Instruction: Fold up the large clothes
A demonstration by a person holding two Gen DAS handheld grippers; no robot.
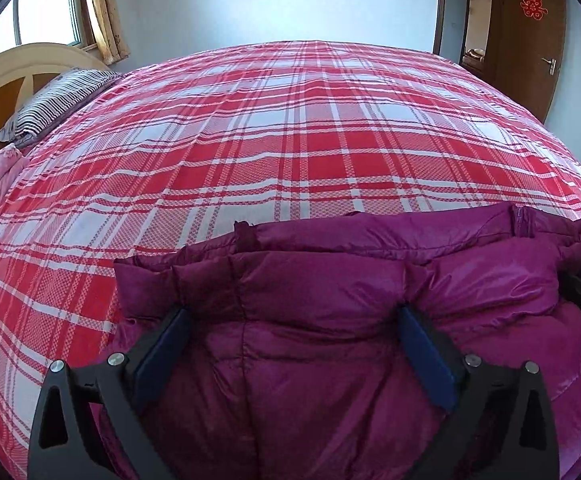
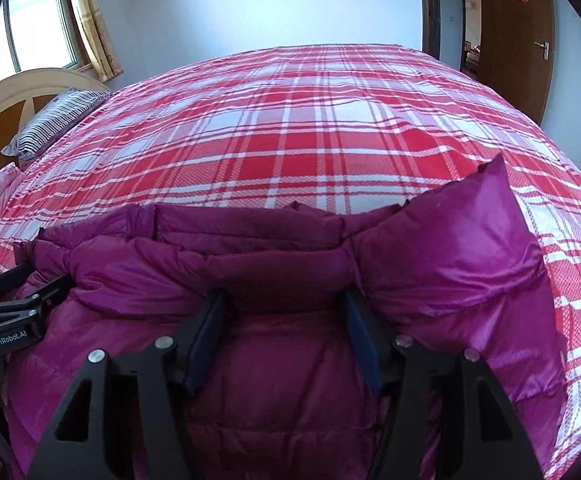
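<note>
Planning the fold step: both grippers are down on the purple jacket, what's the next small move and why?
Probably open the right gripper wider and lift both clear. The left gripper already stands wide open over the jacket, which lies bunched on the plaid bedspread, while the right fingers sit closer in, a puffy fold between them.
</note>
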